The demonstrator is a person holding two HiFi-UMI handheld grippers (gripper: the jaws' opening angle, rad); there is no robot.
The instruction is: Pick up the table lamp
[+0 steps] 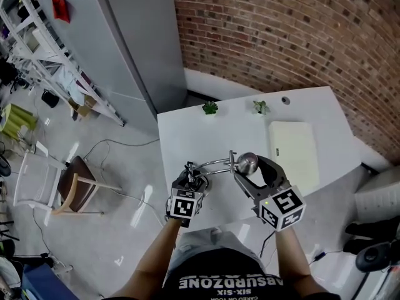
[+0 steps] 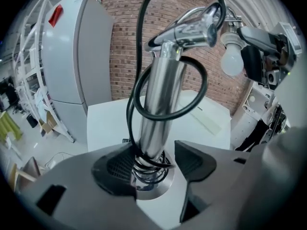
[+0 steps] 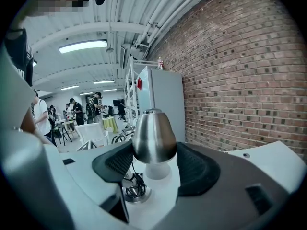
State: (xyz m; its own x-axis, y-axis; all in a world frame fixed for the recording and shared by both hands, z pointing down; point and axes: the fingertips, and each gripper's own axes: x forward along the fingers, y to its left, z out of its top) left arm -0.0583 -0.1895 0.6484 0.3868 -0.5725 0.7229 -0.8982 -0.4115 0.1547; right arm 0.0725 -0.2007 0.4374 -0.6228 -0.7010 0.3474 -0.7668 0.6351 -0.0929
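While lamp stands, hand-held grippers astride

Left tool at 7 o'clock in head view, pitched steeply down, jaws apart, straddling lamp stem, right pad clear of it. Right tool at 5 o'clock, nearer level, aimed toward 11 o'clock, pads pressed on both flanks of lamp shade. Left forearm and right forearm reach up from 6 o'clock.

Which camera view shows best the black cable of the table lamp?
The left gripper view. There the black cable loops widely around the chrome pole of the table lamp and coils at its base. The right gripper view shows only that coil. In the head view the cable is too small to make out.
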